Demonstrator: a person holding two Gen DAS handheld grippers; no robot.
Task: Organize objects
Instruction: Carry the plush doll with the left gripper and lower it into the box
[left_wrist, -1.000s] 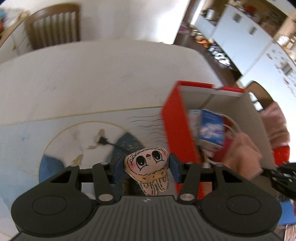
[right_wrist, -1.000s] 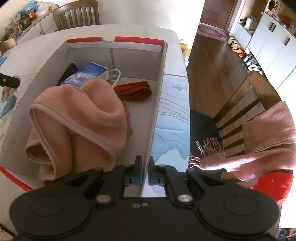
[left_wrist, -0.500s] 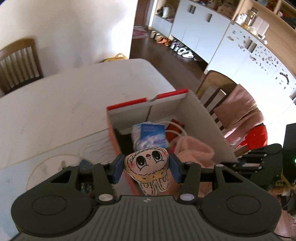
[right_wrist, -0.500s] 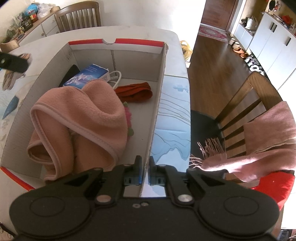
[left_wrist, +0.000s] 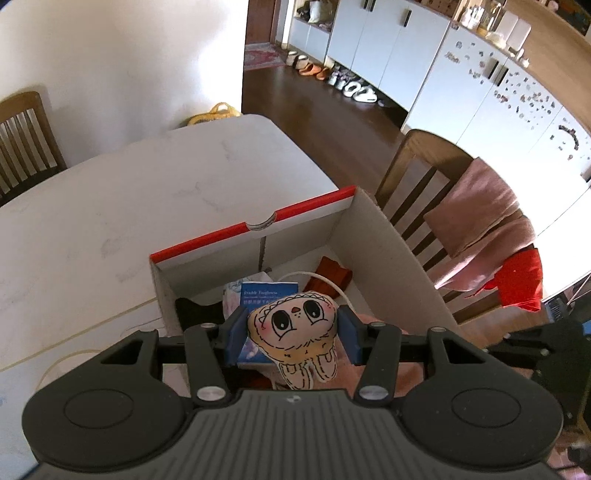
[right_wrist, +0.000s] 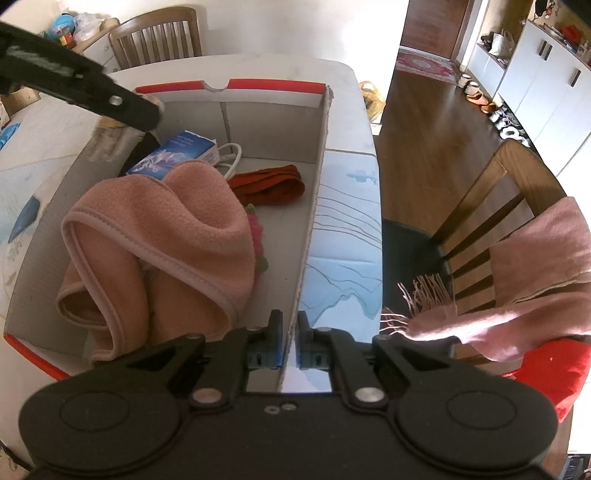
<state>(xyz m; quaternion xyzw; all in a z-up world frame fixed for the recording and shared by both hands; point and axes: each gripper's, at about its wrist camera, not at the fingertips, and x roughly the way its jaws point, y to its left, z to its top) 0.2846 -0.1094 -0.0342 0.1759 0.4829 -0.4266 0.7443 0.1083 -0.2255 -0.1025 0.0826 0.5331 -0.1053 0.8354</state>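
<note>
Left tool is clenched on a small cartoon plush toy, its blue pads pressing the toy's two sides, the big-eyed face turned toward the camera. Toy and tool hang above the open cardboard box, over its near-left part and clear of the contents. Below them in the box lie a blue packet, a white cable, a rust-red cloth and a pink fleece towel, which fills the near half. In the right wrist view the left tool shows as a dark bar at the box's far-left corner.

Right tool is clamped on the box's right wall, one finger inside and one outside the cardboard edge.

The box rests on a pale tabletop with a printed blue mat just beside the wall. Wooden chairs stand around; the one on the right carries a pink scarf. Beyond are a dark wood floor and white cabinets.
</note>
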